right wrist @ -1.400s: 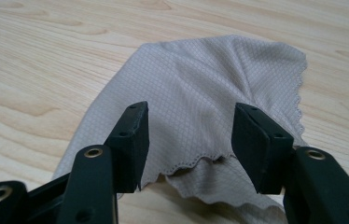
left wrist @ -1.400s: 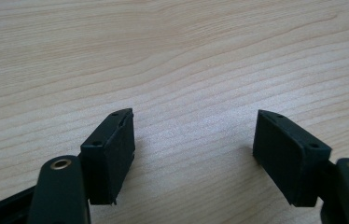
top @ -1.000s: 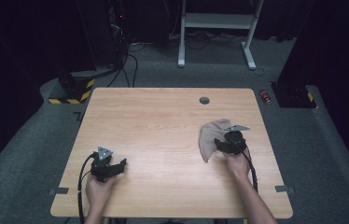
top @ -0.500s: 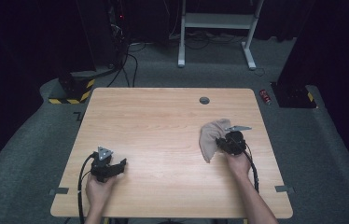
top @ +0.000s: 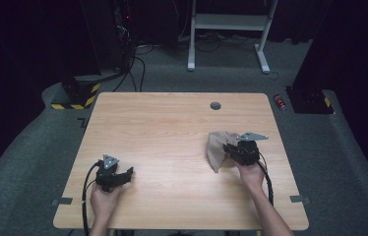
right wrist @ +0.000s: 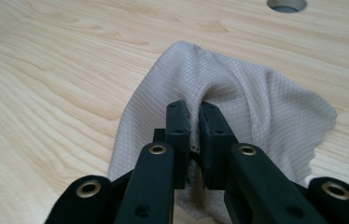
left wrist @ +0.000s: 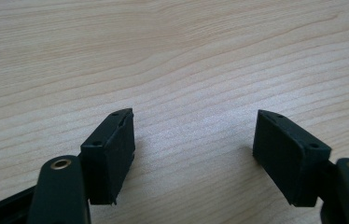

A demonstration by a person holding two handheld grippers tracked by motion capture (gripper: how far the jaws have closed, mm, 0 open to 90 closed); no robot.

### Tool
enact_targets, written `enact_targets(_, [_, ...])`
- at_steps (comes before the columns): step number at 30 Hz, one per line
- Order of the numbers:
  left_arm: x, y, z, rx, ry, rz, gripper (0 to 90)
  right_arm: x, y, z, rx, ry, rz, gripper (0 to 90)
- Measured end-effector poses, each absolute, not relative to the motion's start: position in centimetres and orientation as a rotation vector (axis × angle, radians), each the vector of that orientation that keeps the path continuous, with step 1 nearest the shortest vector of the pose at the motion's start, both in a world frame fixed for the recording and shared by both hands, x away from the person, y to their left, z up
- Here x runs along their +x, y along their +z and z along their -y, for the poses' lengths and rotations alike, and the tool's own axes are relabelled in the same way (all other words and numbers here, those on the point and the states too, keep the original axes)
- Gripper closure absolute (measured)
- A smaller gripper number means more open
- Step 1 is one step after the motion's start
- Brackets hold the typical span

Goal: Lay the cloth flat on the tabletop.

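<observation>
Cloth (right wrist: 238,98): one piece, beige-grey, fine diamond-grid weave. Location: right half of the table (top: 172,128), toward the person's side. Pinched up into a peak at a fold, with the rest draping down to the wood; in the high view it hangs to the left of the tool.

Right gripper (right wrist: 195,122): black, two jaws, clamped on the cloth. The jaws have just been closing, and a ridge of fabric sits between the pads (only a thin slit remains between them). Held in the person's right hand (top: 252,173), with the grey three-cornered plate on top and a cable trailing back along the forearm.

Left gripper (left wrist: 193,154): black, two jaws, standing wide apart with nothing but bare wood grain between them. Position: near the table's front left corner, well apart from the cloth, low over the surface. Held in the left hand (top: 104,199).

Table: light wood top, rectangular, with a round cable hole (right wrist: 286,4) near the far edge, beyond the cloth.

Surroundings: grey carpet (top: 34,147), a white frame stand (top: 229,22) behind the table, a small red can (top: 281,102) on the floor by the far right corner.
</observation>
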State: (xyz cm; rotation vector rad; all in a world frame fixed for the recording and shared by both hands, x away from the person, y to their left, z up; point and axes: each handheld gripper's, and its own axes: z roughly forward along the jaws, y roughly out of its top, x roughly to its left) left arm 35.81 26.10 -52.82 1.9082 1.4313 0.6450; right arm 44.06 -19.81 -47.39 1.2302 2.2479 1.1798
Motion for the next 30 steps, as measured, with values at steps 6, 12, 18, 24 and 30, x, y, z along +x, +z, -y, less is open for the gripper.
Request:
enact_targets(6, [35.8,-52.8,-26.1,1.908,0.645,-1.431,29.7,42.7,-46.1,19.1,1.164,1.232,-2.262,83.3])
enact_targets(12, [35.8,-52.8,-26.1,1.909,0.645,-1.431,29.7,41.9,-44.9,18.4,1.119,1.291,-2.268,83.2])
enact_targets(18, [35.8,-52.8,-26.1,1.909,0.645,-1.431,29.7,40.7,-43.4,16.9,1.028,1.357,-2.287,83.1])
enact_targets(24, [35.8,-52.8,-26.1,1.909,0.644,-1.431,29.7,39.9,-42.7,15.3,0.963,1.386,-2.318,83.0])
enact_targets(30, [35.8,-52.8,-26.1,1.909,0.645,-1.431,29.7,39.4,-42.4,13.9,0.913,1.403,-2.339,83.0])
